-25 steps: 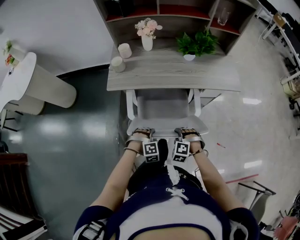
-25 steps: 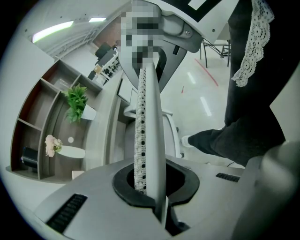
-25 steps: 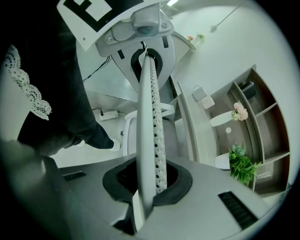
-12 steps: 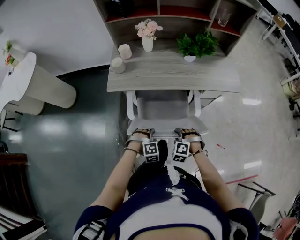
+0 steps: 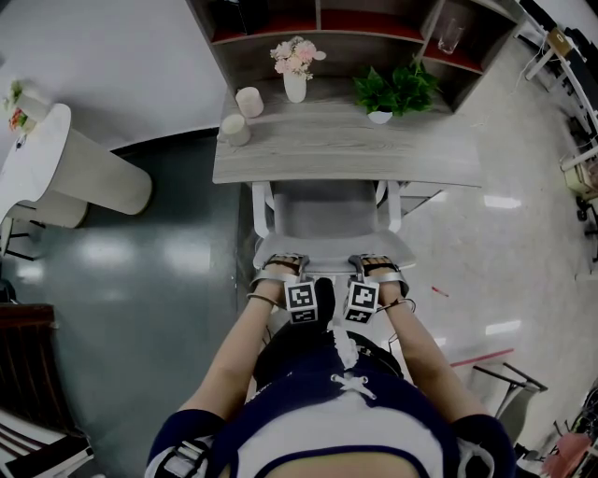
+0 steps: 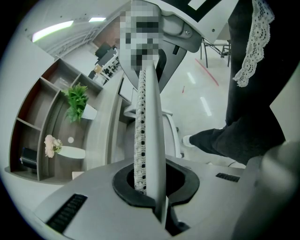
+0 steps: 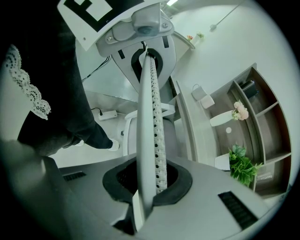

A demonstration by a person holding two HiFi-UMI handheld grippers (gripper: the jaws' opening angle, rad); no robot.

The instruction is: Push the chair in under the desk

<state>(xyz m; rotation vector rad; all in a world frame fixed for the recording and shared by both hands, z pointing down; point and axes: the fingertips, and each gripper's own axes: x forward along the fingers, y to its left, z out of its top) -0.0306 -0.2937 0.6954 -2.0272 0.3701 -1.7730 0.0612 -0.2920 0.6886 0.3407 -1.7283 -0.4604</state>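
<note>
Clamping the left tongs (image 5: 283,266) and right tongs (image 5: 377,265) nearly shut on the backrest rim of the chair (image 5: 327,222), we are holding it; its seat is sitting ahead, partly under the counter (image 5: 346,154).

You stand where a glossy dark floor (image 5: 140,280) on your left meets a pale floor (image 5: 523,233) mirroring ceiling lights on your right, with a white wall (image 5: 112,56) and a brown shelf unit (image 5: 374,23) ahead and a white round table (image 5: 37,154) far left.
</note>
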